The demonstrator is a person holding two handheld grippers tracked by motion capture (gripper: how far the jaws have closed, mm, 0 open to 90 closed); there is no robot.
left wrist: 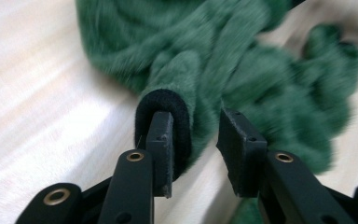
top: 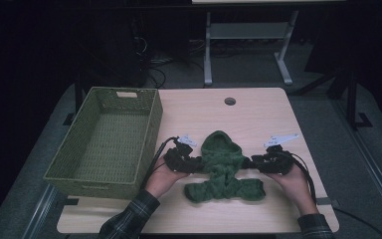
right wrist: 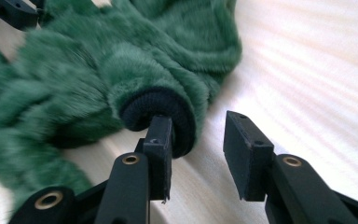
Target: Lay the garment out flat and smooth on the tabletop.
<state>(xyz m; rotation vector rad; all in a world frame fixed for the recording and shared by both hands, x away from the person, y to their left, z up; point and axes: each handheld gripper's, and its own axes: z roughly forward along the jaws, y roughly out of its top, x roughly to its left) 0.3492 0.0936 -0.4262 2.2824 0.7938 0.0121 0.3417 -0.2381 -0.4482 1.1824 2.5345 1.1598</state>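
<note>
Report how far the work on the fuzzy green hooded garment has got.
Done so far: the fuzzy green hooded garment lies on the light wooden table, hood away from the person. In hand: the left gripper and right gripper stand open at the two dark ribbed cuffs, one jaw of each poked into the cuff opening. Left, probably: folding it and placing it in the empty green woven basket.

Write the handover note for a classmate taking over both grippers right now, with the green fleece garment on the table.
Left gripper: open, one finger tucked inside a dark sleeve cuff.
Right gripper: open, one finger inside the other cuff.
Green garment lies crumpled mid-table, hood away from you; wicker basket stands at its left with no garment in it.
Done: both cuffs reached.
Left: probably close, straighten, then basket it.
</note>
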